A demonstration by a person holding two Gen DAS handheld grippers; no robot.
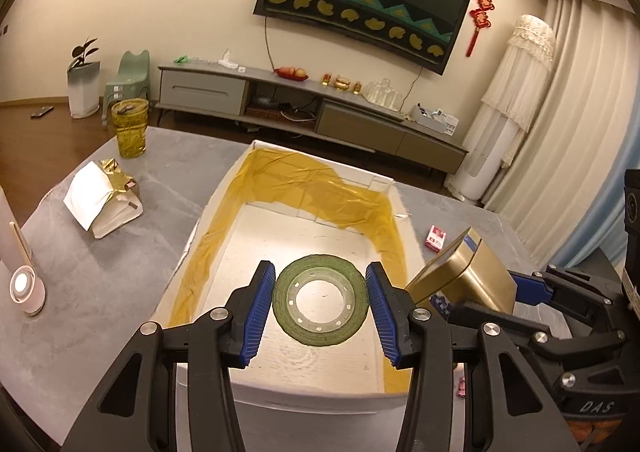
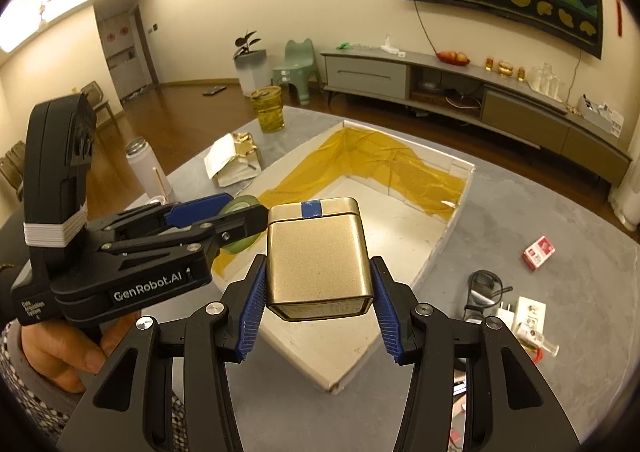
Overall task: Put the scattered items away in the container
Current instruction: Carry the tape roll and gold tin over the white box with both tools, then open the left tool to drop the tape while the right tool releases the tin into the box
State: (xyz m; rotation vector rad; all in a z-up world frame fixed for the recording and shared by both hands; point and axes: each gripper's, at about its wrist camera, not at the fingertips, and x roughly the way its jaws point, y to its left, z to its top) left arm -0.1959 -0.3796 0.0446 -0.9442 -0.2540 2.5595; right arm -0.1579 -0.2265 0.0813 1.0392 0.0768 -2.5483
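Two items over the box, more still scattered on the counter

I hold both tools above the empty white box (image 1: 384, 188): my left tool (image 1: 320, 302) is clamped on a roll of green tape (image 1: 320, 306), my right tool (image 2: 318, 294) is clamped on a gold tin (image 2: 318, 252). Neither is set down yet. By my reading the job has barely begun, since a red pack (image 2: 538, 252), a charger plug with cable (image 2: 500, 304) and a torn gold paper bag (image 1: 104, 200) lie out on the grey counter (image 1: 100, 284).
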